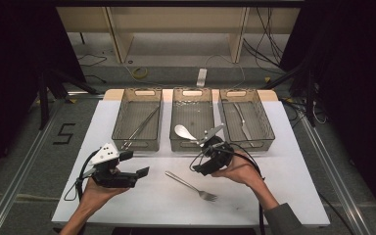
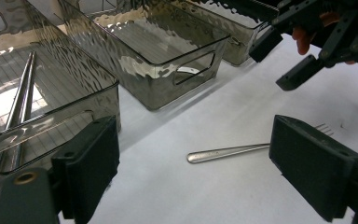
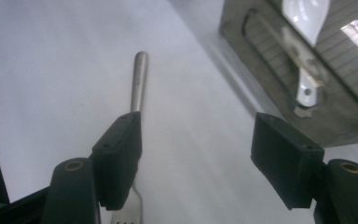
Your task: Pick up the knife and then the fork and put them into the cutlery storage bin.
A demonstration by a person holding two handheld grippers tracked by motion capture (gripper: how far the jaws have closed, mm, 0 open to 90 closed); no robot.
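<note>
White spoon in the middle bin (right claw view), fork under that open, empty claw.

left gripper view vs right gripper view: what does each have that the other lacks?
Left gripper view: chopsticks lying in the nearest bin, plus the right claw hovering open, farther off. Right gripper view: a white spoon in a bin. Shared: the fork on the white table, nothing between either claw's open jaws.
</note>
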